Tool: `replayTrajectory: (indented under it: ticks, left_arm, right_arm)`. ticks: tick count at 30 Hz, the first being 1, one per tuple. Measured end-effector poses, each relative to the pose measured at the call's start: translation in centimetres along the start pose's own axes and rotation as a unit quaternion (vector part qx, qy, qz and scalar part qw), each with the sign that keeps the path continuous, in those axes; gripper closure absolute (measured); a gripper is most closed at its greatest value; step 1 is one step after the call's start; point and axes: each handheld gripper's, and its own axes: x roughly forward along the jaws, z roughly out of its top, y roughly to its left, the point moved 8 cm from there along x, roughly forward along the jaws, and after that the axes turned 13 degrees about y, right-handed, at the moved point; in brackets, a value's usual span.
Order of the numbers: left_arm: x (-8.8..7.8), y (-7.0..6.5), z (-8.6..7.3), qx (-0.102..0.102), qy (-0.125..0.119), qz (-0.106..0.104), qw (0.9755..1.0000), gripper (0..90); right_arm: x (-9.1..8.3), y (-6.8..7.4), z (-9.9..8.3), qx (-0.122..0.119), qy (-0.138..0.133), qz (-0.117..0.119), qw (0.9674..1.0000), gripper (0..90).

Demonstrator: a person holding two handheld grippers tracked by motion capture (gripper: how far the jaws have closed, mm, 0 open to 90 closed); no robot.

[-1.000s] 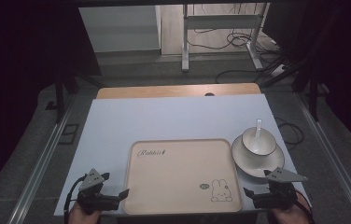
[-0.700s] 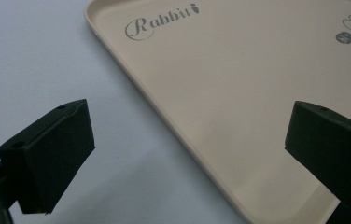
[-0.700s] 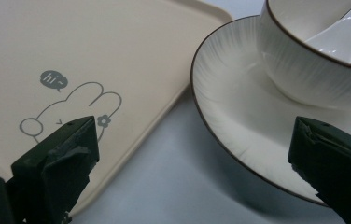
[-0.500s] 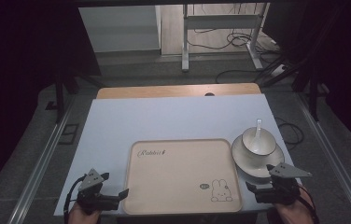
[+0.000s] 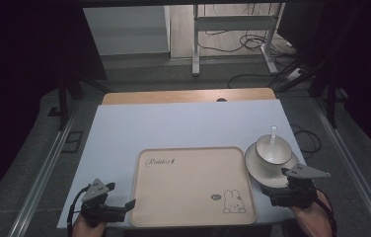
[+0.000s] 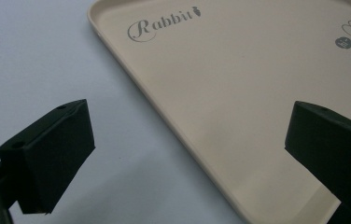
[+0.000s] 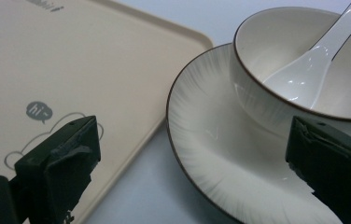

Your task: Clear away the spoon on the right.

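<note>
Nothing is gripped yet: both my grippers, left point(image 6: 187, 154) and right point(image 7: 192, 168), gape open; plate point(image 7: 201, 140) ahead of my right fingers, tray point(image 6: 239, 93) untouched.

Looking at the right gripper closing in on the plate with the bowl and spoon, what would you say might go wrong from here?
The bowl sits loose on the plate, so lifting the plate by its near rim with the open right gripper could tilt it and slide the bowl. The spoon merely leans inside the bowl and might tip out. The tray lies close beside the plate, so the plate could catch its edge.
</note>
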Motion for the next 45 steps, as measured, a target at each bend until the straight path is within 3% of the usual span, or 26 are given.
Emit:
replayTrajectory:
  ticks: [24,40,43,45]
  left_arm:
    - [0.0,0.1,0.0,-0.004,0.000,-0.002,1.0000,1.0]
    - [0.0,0.1,0.0,-0.004,0.002,-0.001,1.0000,1.1]
    - [0.0,0.1,0.0,-0.005,0.002,-0.001,1.0000,1.1]
    - [0.0,0.1,0.0,-0.005,0.001,-0.001,1.0000,1.2]
  right_arm:
    - [0.9,-3.3,4.2,0.028,0.000,0.004,0.9996,3.2]
    - [2.5,-5.6,6.4,0.063,0.019,-0.014,0.9977,0.4]
    - [2.9,-6.0,6.7,0.065,0.028,-0.019,0.9973,4.7]
    - [3.2,-6.8,6.9,0.073,0.031,-0.028,0.9965,12.7]
